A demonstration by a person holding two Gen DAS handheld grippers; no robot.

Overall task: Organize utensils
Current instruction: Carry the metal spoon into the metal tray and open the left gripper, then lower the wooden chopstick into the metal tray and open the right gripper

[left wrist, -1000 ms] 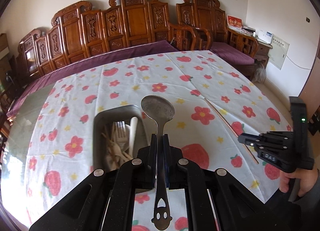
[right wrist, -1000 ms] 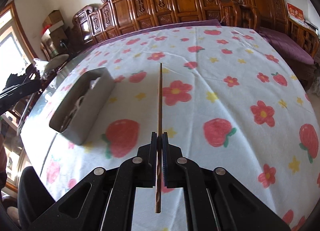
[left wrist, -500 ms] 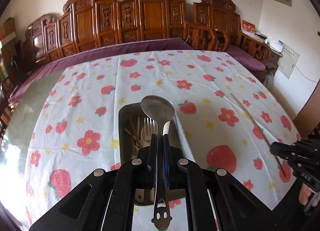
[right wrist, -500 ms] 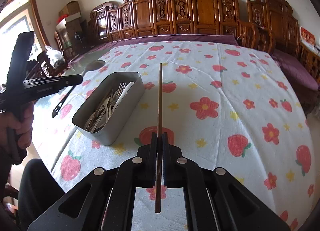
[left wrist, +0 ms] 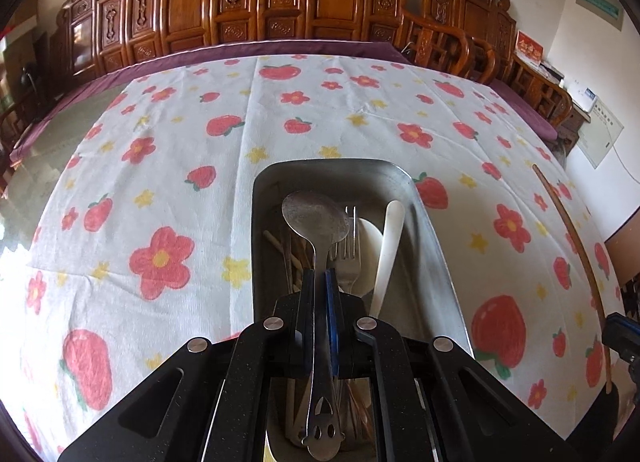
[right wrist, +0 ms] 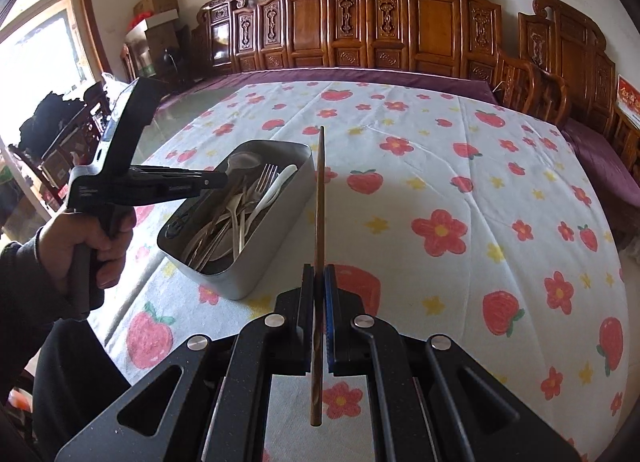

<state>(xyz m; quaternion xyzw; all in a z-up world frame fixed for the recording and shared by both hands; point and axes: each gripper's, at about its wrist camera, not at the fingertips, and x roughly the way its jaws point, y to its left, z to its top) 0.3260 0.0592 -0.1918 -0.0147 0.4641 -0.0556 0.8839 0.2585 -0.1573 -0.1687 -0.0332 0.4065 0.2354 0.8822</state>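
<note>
Left gripper [left wrist: 320, 282] jaws clamp steel spoon [left wrist: 316, 218] over metal bin [left wrist: 436, 258]; right gripper [right wrist: 319, 282] jaws pinch wooden chopstick [right wrist: 319, 202].

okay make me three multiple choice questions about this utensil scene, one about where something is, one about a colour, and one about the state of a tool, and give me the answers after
1. Where is the bowl of the metal spoon held by the left tool?
A. Over the metal tin
B. On the tablecloth right of the tin
C. On a chair

2. What colour is the plastic spoon lying in the metal tin?
A. Red
B. White
C. Black

3. What is the state of the right tool?
A. Open and empty
B. Shut on a fork
C. Shut on a chopstick

Answers:
1. A, the left wrist view shows the spoon bowl above the tin's contents.
2. B, it shows pale white beside the fork.
3. C, the brown chopstick runs between the closed fingers and sticks out ahead of them.
</note>
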